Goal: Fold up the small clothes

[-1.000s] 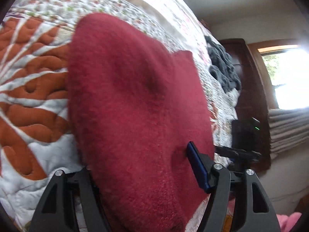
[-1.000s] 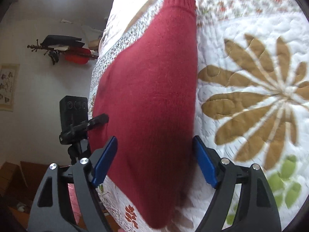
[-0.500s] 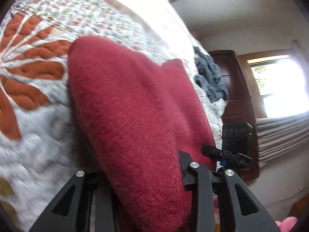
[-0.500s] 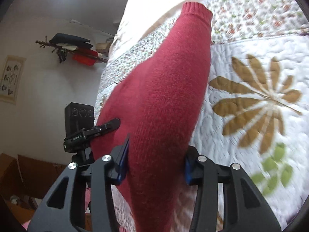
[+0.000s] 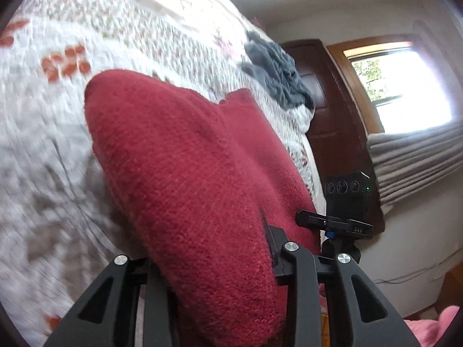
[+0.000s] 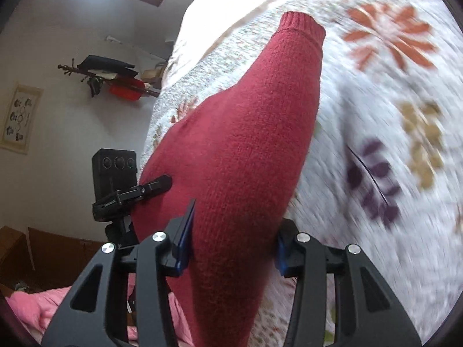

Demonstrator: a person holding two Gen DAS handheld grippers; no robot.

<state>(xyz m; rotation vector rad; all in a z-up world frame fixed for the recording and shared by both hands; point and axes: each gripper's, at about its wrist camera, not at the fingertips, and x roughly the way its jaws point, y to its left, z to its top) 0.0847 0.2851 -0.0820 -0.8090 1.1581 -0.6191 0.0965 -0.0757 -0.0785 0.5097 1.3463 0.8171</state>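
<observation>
Left gripper (image 5: 214, 263) matte black angular arms, silver round screws, right gripper (image 6: 231, 240) matching black, blue finger pads (image 6: 185, 240)

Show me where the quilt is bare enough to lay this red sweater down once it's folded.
Bare quilt lies right of the red sweater in the right wrist view, around the orange and purple flower prints. In the left view, open quilt lies left of the sweater. It is crowded toward the grey garment heaped near the bed's far edge. Both the left claw and right claw are clamped on the sweater.
</observation>
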